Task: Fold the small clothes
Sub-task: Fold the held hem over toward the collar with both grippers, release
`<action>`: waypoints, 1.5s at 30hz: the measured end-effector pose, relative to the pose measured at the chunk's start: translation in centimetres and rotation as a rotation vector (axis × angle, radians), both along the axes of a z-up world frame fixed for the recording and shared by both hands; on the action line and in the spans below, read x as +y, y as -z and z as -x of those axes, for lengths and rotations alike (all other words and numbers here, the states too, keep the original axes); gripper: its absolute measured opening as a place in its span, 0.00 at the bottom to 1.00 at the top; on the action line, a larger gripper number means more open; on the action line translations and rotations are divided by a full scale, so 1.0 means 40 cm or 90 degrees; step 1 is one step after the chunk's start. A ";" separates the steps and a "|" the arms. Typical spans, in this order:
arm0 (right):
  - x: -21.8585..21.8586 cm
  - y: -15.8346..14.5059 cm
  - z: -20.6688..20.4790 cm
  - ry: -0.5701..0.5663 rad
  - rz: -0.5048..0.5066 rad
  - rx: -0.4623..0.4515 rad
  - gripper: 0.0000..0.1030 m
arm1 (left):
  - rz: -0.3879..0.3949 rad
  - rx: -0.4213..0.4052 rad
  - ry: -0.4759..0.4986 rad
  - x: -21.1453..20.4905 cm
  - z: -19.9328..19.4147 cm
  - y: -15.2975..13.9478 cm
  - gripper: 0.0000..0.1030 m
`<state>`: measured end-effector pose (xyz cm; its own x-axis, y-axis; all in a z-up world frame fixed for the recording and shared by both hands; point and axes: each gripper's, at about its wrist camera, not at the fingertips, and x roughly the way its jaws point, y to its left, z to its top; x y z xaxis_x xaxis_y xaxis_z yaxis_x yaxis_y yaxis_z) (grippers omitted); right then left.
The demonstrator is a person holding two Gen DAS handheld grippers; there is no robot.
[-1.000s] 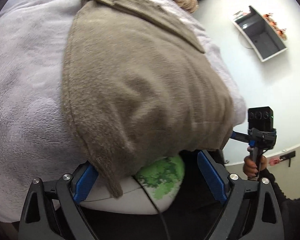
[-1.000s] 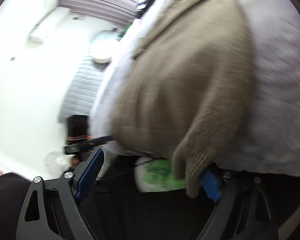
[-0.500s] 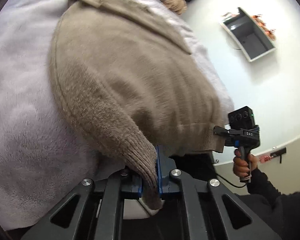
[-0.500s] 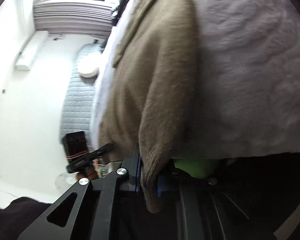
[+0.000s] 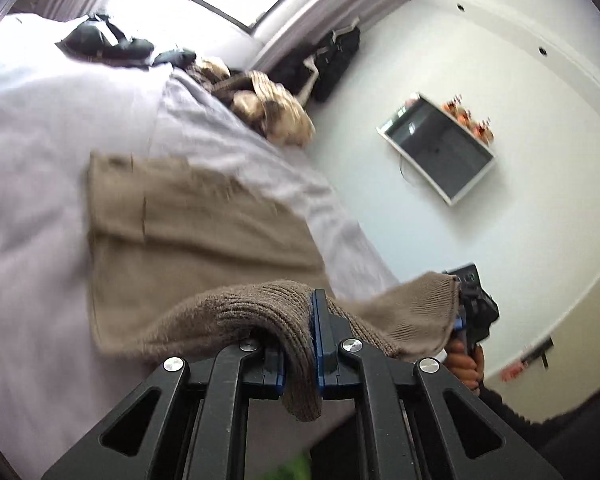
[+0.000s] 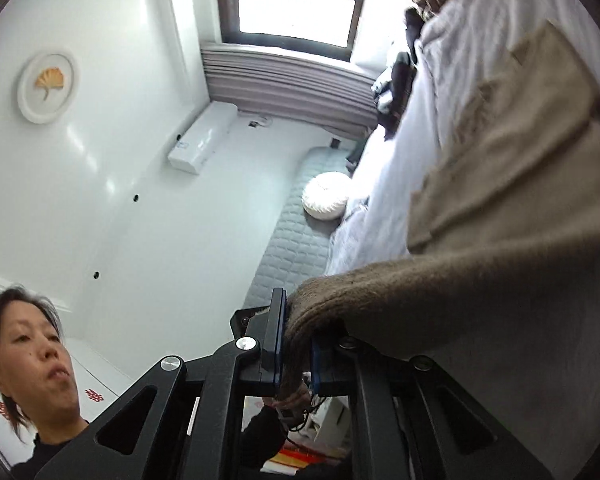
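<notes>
I see the bed (image 5: 40, 200) filling the left wrist view, a pale blanket across it, with a heap of other clothes (image 5: 268, 108) near its far corner under the window (image 6: 296, 4). The sweater (image 5: 188, 232), tan knit, lies on the blanket with its far part flat and its near hem raised off the bed, stretched between my two tongs.

The step in hand, as I judge it, is carrying that hem over to lay it on the far part. To do it well I would keep both corners level and the hem taut between them, travel both hands at one pace, and lower the edge square onto the far edge before letting go, so no slack bunches in the middle.

The left gripper (image 5: 300, 344) is clamped on the ribbed hem, blue pads pressed on the knit, a short tail of cloth hanging below them. The right gripper (image 6: 296, 344) is likewise clenched on the other hem corner; in the left wrist view it shows at the right edge (image 5: 466, 312), cloth drawn up to it. Both sets of jaws have just been closing, with the sweater between them.
</notes>
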<state>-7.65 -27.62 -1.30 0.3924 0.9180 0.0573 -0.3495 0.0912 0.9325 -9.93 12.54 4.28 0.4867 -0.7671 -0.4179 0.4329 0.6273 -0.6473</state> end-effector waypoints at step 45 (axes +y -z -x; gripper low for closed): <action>-0.239 0.201 -0.573 0.285 0.213 0.294 0.64 | -0.262 0.161 -0.183 0.016 -0.548 0.253 0.76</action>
